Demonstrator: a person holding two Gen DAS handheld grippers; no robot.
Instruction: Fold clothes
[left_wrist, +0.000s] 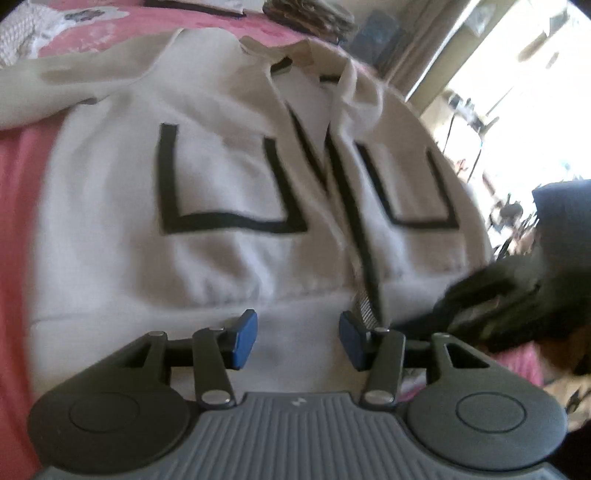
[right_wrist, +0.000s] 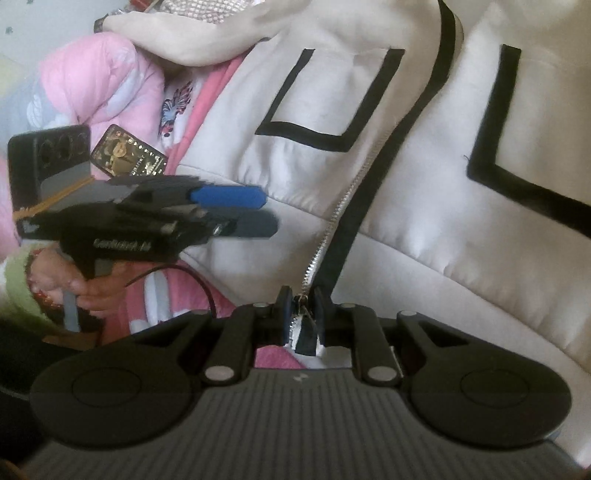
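On a pink bed the white jacket lies spread front-up, left claw apart above its hem, right claw clamped on the zipper bottom, which might slip out or bunch if tugged.

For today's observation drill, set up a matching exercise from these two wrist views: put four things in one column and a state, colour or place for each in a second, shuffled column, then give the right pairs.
Column 1
1. left gripper
2. right gripper
3. jacket
4. bedspread

Column 2
A. pink
B. open, held over the hem
C. cream with black trim, spread flat
D. shut on the zipper's lower end

Pairs: 1-B, 2-D, 3-C, 4-A

The zipper runs down the jacket's front, between the black-outlined pockets.
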